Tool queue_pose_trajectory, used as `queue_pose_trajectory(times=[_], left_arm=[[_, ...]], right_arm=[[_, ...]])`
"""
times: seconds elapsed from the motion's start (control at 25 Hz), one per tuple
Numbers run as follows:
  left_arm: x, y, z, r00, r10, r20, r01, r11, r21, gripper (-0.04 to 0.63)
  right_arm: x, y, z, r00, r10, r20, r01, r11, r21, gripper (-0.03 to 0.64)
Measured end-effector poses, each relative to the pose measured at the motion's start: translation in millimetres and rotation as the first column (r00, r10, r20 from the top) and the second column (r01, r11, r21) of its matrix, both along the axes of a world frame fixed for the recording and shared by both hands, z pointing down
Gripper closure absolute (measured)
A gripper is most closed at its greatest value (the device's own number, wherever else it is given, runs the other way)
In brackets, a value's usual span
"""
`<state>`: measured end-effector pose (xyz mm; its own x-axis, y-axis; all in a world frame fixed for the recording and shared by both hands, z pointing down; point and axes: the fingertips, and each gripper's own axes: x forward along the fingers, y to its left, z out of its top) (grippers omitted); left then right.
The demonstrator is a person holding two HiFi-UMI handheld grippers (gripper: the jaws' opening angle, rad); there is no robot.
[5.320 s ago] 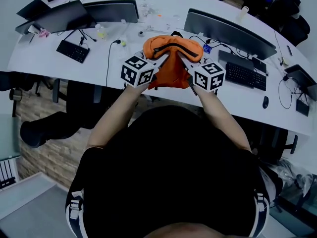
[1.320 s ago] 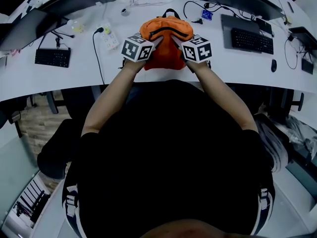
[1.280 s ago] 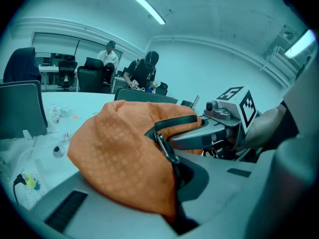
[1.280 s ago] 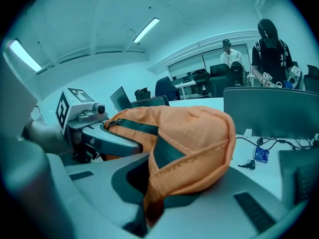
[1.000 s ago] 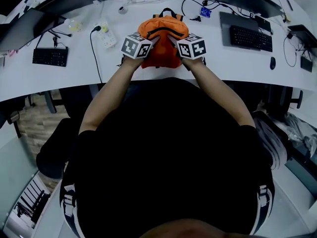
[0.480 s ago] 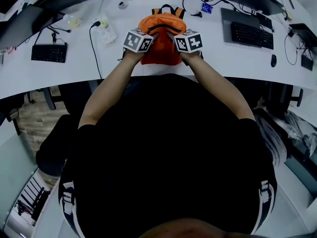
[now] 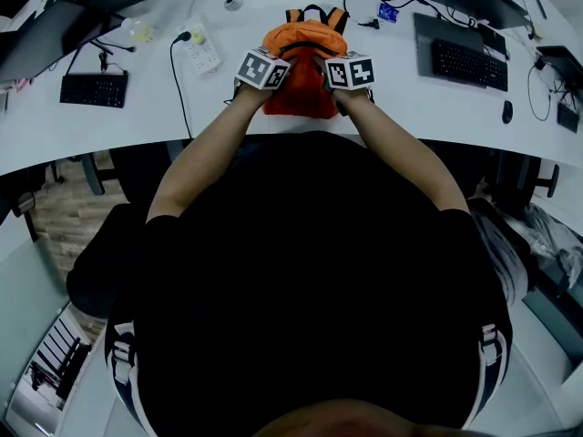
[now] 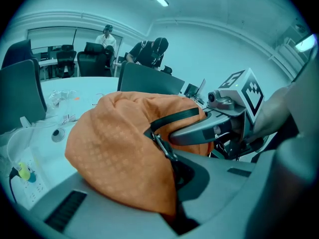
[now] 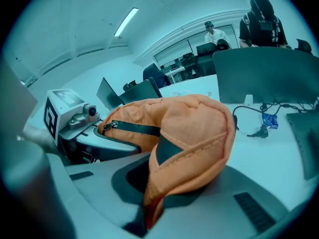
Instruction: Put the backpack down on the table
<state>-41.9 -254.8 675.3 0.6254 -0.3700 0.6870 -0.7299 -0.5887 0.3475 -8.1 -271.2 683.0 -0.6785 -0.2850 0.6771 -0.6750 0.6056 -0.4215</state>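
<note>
An orange backpack (image 7: 301,71) with black straps and a dark zip stands upright on the white table (image 7: 137,121), near its front edge. My left gripper (image 7: 282,73) is shut on the fabric of its left side (image 8: 124,148). On its right side, the right gripper (image 7: 321,73) is pinching the orange cloth (image 9: 189,143) too. Each gripper shows in the other's view, the right gripper (image 8: 209,131) and the left gripper (image 9: 94,133), close together across the zip. The bag's lower part is hidden behind the marker cubes.
A white power strip (image 7: 200,53) with a black cable lies left of the bag. Keyboards sit at the far left (image 7: 94,89) and right (image 7: 469,62), with a mouse (image 7: 507,111). Cables and a blue item (image 7: 389,13) lie behind the bag. Monitors (image 9: 264,73) line the far edge. People stand in the background.
Both grippers have come down and forward with the backpack, closer to the tabletop. The bag now sits lower and looks more squashed under the grip.
</note>
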Motion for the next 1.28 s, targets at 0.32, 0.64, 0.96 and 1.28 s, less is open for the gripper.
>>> queue_pose_trajectory(times=[0.32, 0.64, 0.96, 1.28], left_arm=[[-2.3, -0.9, 12.2, 0.999, 0.031, 0.025, -0.032, 0.999, 0.005, 0.561], [-7.5, -12.6, 25.9, 0.998, 0.050, 0.032, -0.049, 0.999, -0.013, 0.561], [-8.2, -22.9, 38.9, 0.997, 0.071, 0.031, -0.069, 0.997, -0.041, 0.561], [-8.4, -30.3, 49.4, 0.996, 0.086, 0.024, -0.085, 0.995, -0.055, 0.561]], right_arm=[[-1.6, -2.1, 14.1, 1.000, 0.012, -0.019, -0.012, 1.000, -0.010, 0.580], [-5.7, -14.0, 25.4, 0.999, 0.017, -0.034, -0.018, 1.000, -0.020, 0.580], [-6.3, -24.0, 37.1, 0.999, 0.024, -0.040, -0.026, 0.999, -0.034, 0.580], [-5.4, -31.7, 45.9, 0.998, 0.036, -0.054, -0.039, 0.998, -0.041, 0.580]])
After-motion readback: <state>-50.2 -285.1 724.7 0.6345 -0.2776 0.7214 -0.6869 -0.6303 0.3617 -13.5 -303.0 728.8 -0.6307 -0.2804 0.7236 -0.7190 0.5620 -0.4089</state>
